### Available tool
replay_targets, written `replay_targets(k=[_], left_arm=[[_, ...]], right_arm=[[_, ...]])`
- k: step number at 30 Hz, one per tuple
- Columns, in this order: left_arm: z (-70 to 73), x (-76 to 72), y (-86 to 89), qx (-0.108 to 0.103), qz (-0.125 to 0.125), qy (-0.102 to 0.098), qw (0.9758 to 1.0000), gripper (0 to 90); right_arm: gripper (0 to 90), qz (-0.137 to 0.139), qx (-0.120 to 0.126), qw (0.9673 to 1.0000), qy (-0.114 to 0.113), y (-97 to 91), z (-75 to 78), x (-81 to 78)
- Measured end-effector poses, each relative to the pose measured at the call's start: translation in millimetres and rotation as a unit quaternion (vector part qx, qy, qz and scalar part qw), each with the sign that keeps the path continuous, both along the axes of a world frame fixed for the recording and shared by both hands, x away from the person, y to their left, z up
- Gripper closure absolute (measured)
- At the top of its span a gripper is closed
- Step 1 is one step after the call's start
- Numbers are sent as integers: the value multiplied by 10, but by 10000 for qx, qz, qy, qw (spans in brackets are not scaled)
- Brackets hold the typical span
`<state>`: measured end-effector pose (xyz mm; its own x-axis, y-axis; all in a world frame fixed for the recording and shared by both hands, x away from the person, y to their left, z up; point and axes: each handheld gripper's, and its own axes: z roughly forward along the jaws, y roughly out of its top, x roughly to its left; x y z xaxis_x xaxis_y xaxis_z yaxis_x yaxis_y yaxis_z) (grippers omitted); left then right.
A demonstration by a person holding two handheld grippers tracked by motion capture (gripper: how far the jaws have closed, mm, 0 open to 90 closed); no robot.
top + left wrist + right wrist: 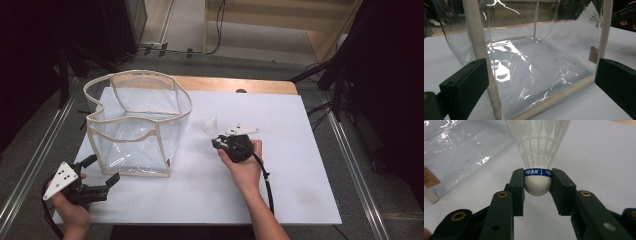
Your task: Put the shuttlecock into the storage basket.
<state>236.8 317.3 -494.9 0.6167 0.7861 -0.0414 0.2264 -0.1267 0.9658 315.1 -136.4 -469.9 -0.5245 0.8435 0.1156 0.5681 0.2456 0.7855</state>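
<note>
Shuttlecock (537,157) cork clamped in right gripper (537,185) jaws, skirt pointing away, left gripper (541,82) jaws wide

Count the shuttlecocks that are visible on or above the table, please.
1. The shuttlecock is clamped by its white cork in the right gripper, just right of the clear bag. The bag looks empty.

Bright overhead light washed the white bench (280,150); the room's edges were dark. Ahead of the left gripper (541,82), glare streaked the clear bag (529,72).
</note>
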Motion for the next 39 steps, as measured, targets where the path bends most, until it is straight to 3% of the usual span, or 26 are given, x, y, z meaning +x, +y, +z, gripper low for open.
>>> replay_targets(k=[39], left_arm=[[1,-3,7,-15,-7,-20,10000,0]], right_arm=[[625,170,154,9977,-630,0,577,40]])
